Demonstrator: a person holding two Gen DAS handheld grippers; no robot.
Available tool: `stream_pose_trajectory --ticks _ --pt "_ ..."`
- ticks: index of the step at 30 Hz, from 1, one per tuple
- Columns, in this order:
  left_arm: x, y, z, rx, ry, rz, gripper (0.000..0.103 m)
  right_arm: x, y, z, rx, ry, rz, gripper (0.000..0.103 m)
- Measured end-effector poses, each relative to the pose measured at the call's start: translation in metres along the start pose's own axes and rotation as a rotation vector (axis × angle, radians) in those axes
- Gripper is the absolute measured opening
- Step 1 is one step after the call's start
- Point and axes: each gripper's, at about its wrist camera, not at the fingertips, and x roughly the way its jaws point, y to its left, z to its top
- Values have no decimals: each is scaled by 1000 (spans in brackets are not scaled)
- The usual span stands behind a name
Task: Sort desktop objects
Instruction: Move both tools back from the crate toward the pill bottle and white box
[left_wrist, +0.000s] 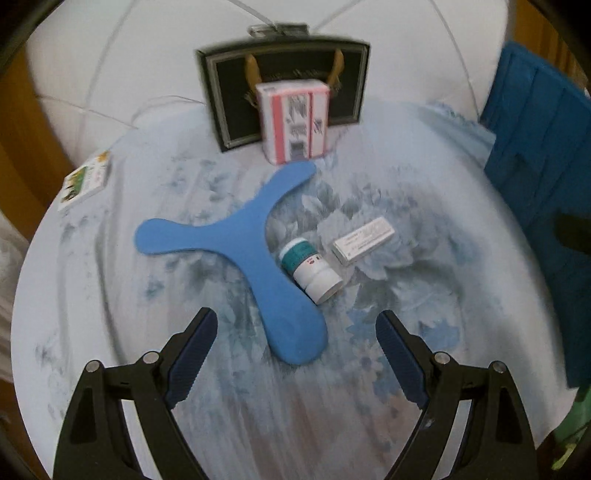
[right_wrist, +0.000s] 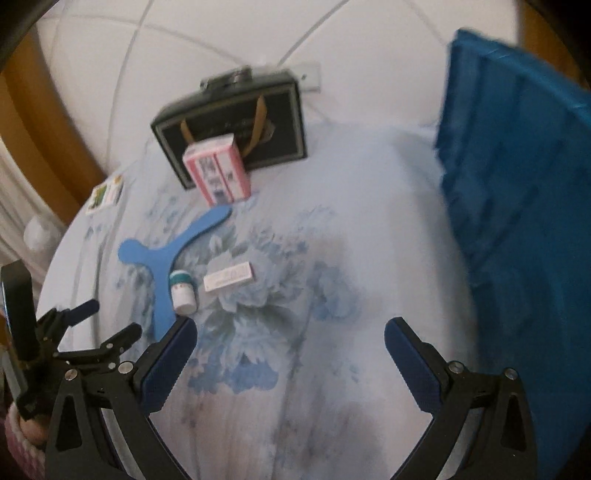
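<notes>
A blue three-armed boomerang (left_wrist: 255, 240) lies flat on the floral tablecloth (left_wrist: 406, 314). A white pill bottle with a green label (left_wrist: 310, 271) lies on its side touching its right edge. A small white box (left_wrist: 364, 240) lies just right of the bottle. A pink and white box (left_wrist: 293, 122) stands upright farther back. My left gripper (left_wrist: 295, 332) is open and empty, with the boomerang's near arm between its fingers. My right gripper (right_wrist: 290, 339) is open and empty over bare cloth, right of the boomerang (right_wrist: 166, 266), bottle (right_wrist: 183, 291) and white box (right_wrist: 229, 278).
A black gift bag with gold handles (left_wrist: 284, 92) stands behind the pink box. A green and white packet (left_wrist: 86, 181) lies at the table's left edge. A blue crate (right_wrist: 517, 221) stands on the right. The left gripper (right_wrist: 103, 328) shows in the right wrist view.
</notes>
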Motion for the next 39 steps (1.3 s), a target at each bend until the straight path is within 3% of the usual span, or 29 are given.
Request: stream_pose_trajectory --ticks 9,10,11,14,17,25,28,32,39 --pt "77 -1 33 144 62 -45 88 76 -3 18 -4 95 41 103" --pt "84 -2 34 156 73 -58 84 83 -3 20 -4 103 42 103" --pt "89 -3 33 170 77 -77 72 90 -2 21 -3 110 45 103" --pt "96 -7 29 214 55 -50 61 113 6 25 -6 134 65 103" --pt "94 5 31 161 33 -61 50 131 24 28 -33 148 84 103" --pt "99 13 32 153 8 -44 49 177 67 29 -141 195 87 101" --pt "99 15 32 134 7 -48 49 188 74 29 -174 207 70 85" --pt "100 12 33 137 10 -28 49 196 79 30 -191 216 75 73" --pt "102 12 41 64 55 -10 49 193 61 29 -168 218 30 73"
